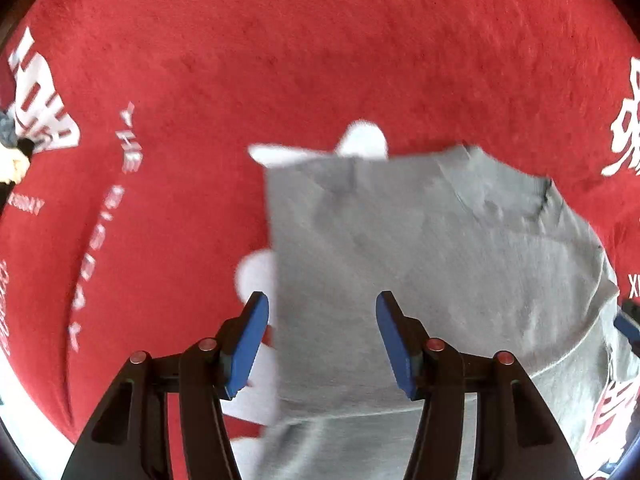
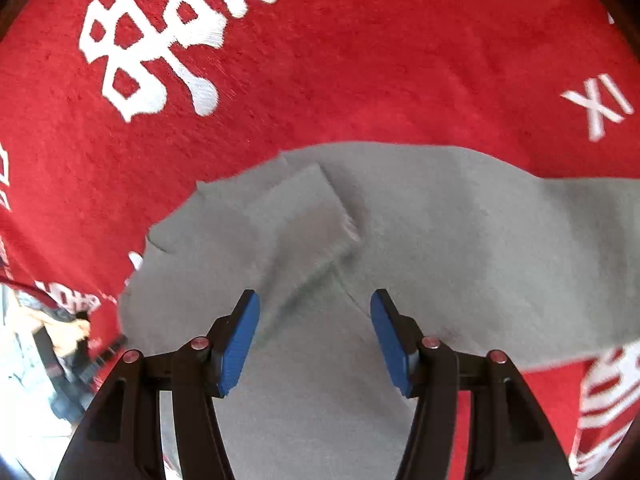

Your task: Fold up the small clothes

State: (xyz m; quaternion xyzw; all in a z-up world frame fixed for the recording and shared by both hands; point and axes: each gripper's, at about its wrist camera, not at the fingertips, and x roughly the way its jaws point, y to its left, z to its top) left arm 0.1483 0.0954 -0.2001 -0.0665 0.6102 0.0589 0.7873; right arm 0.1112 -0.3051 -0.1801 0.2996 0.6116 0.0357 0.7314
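Left gripper (image 1: 322, 340) spread wide, blue pads (image 1: 248, 344) well apart and pinching nothing — held just above the grey garment (image 1: 420, 248). Grey garment lying on the red mat (image 1: 280, 60), one straight edge running down just beside the left pad, the cloth reaching away to the right and forward. Patches of white lettering (image 1: 360, 142) on the mat poking out past the garment's far and left edges. More white print on the mat at far left and far right. At the right rim, a sliver of blue pad from the right gripper (image 1: 628, 326), beside the garment's edge.

Right wrist view next. Right gripper (image 2: 316, 338) likewise spread, blue pads (image 2: 240, 344) apart, nothing between them, poised over the grey garment (image 2: 460, 248). Garment spread across the red mat (image 2: 360, 92) from lower left to the right rim, with a small folded-over flap (image 2: 308, 216) lying on top — ahead of the left pad. Large white characters (image 2: 160, 40) printed on the mat beyond the garment, upper left. Blurred clutter at the lower left rim, past the mat's edge; too unclear to name.
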